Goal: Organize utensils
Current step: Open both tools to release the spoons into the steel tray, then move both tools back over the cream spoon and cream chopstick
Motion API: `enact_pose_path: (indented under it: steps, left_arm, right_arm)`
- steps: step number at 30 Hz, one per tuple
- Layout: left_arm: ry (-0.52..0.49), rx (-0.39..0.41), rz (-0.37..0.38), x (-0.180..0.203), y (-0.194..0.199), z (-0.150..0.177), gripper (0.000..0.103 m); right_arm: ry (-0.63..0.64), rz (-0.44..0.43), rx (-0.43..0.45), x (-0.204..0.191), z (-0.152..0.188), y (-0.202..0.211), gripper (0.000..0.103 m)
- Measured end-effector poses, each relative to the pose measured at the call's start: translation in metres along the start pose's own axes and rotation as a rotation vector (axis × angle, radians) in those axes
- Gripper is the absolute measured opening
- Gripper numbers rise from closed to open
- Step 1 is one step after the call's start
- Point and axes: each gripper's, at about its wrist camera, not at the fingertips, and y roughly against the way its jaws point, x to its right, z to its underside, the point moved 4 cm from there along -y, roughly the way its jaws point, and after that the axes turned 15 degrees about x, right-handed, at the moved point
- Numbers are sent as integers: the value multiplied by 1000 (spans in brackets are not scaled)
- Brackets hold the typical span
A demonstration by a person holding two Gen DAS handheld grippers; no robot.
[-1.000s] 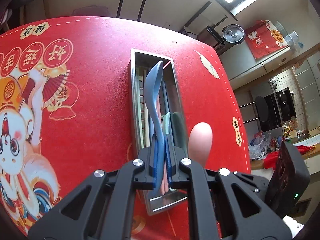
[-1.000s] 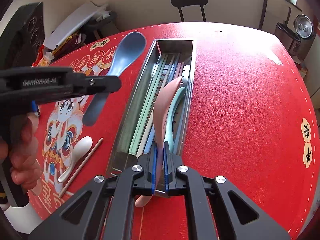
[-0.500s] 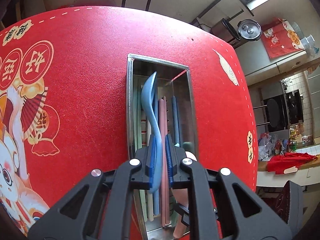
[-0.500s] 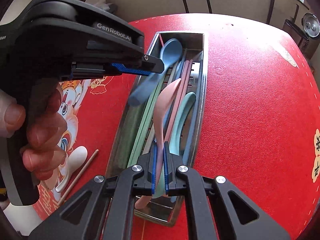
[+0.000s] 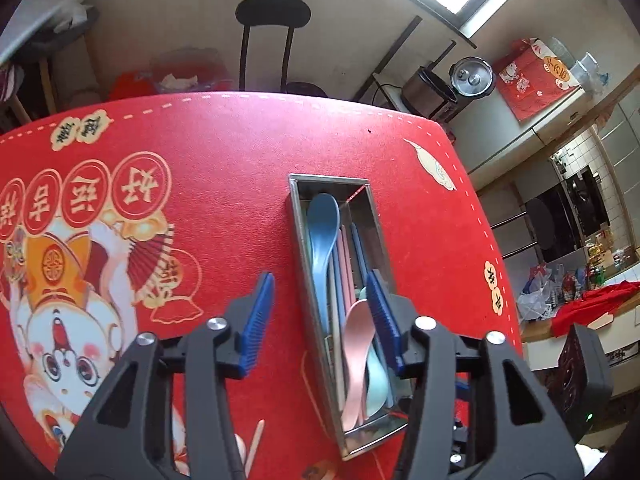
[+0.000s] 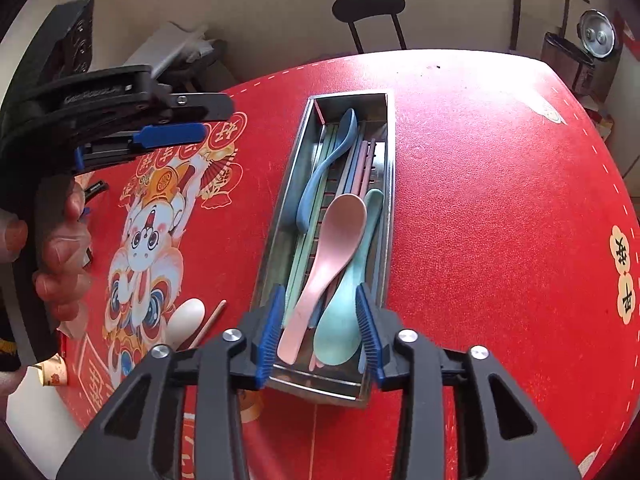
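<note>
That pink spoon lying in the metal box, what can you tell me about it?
The pink spoon is a matte pastel soup spoon, plastic by its look, with a deep oval bowl and a short, broad handle. It lies loose in the long steel tray, bowl facing up and toward the tray's far end, handle toward the near end, slightly aslant. It rests on the chopsticks and against the mint-green spoon. Nothing grips it.

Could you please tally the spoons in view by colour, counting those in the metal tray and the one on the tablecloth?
Blue spoon, in the metal tray: 1
Pink spoon, in the tray: 1
Teal spoon, in the tray: 1
White spoon, on the red tablecloth beside the tray: 1
Total: 4 spoons
</note>
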Motion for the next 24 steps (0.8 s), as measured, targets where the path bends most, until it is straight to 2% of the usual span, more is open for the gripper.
enact_pose_path:
  steps: [2,3,5,6,7,9,11,15,20,24]
  left_arm:
    - [-25,42,-15,-9,24,3,71]
    - [-37,57,-21,-13,36,6,71]
    - [-53,68,-37,-26,60,14,72]
    - [-56,74,-48,-32,71,20,86]
    - [-57,86,-64,-37,82,25,94]
    - [-64,126,-84,-50,106,38,96]
    - [-75,123,-109,-63,125,55,96]
    - [-102,113,-178,-87,150,95,97]
    - [-107,75,-246,-116,167,144,97]
    - [-96,58,-290,-138,178,171,97]
  right_arm:
    - [-17,-5,10,-3,7,9,53]
    - [-24,-4,13,-5,10,14,61]
    - [-28,-6,17,-14,16,19,70]
    - [-27,-11,15,-18,20,22,78]
    - [-26,-11,15,-21,22,24,82]
    - [-17,3,19,-27,31,31,93]
    - [-2,31,19,-32,42,34,97]
    - [3,75,-29,-39,67,32,97]
    - [3,62,-73,-56,92,22,97]
    - [60,77,-112,-84,103,9,97]
